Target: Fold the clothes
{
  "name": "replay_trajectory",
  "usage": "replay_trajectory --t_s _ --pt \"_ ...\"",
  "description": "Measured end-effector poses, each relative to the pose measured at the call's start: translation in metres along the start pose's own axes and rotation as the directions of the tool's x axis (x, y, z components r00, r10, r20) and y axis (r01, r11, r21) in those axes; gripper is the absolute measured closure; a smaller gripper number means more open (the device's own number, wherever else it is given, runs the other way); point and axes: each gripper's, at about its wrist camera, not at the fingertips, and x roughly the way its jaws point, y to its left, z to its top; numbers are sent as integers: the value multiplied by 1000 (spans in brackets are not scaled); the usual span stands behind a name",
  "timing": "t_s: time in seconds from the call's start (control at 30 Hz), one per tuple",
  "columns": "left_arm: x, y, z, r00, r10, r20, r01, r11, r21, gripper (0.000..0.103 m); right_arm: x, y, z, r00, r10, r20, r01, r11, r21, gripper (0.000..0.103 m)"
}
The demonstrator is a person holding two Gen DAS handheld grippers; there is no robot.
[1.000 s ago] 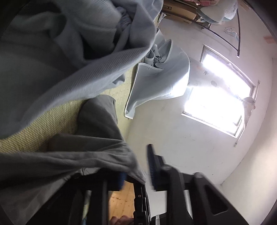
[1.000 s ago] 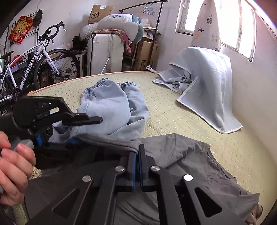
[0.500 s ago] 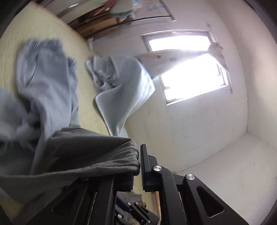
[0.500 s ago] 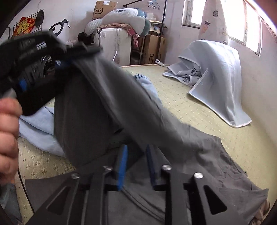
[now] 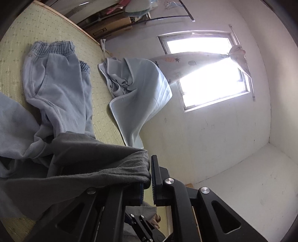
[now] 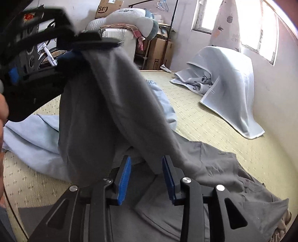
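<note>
A cardboard box [image 6: 107, 9] by the back wall bears the letters "SF".

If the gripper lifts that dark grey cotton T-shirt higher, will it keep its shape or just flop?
Probably flop: the dark grey cotton T-shirt already hangs in loose folds from the left gripper. It looks light, held by one pinched edge. The part lying on the woven mat would likely drag.

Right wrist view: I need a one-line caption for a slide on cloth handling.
Left gripper lifts a corner of the grey T-shirt off the woven mat while the right gripper waits open below.
</note>
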Motion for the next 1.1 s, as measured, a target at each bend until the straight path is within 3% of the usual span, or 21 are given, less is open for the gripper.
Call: replay_trajectory --t_s 0.17,0.3,0.37,0.43,0.5,0.63,0.8,0.97,1.1 --pt "-1 13 2 1000 20 -9 -21 997 -69 98 -7 -12 9 998 66 9 -66 997 35 64" --pt "3 28 -5 994 97 -54 -103 987 -121 90 -10 -57 17 1000 22 -9 -21 990 139 59" --pt "5 33 -6 987 145 -71 -153 980 -130 73 -11 -81 25 1000 -10 -24 14 980 200 59" --pt "-1 39 -4 987 150 -51 -156 974 -164 31 -15 -91 35 1000 -7 -17 11 972 235 59" --pt "-10 46 -1 987 157 -25 -159 966 -203 15 -14 -91 47 1000 -10 -16 13 973 231 59" --pt "-39 53 8 977 204 67 -184 955 -232 15 4 -94 68 995 -73 -74 86 977 194 58" --pt "-79 60 25 960 198 197 -139 951 -275 15 75 -136 63 974 -41 -221 105 953 284 60" --pt "-94 64 37 948 197 249 -126 953 -275 15 140 -173 51 940 -7 -341 140 920 367 61" --pt "-94 71 42 949 201 243 -127 949 -289 15 176 -177 34 919 4 -393 145 926 349 62"
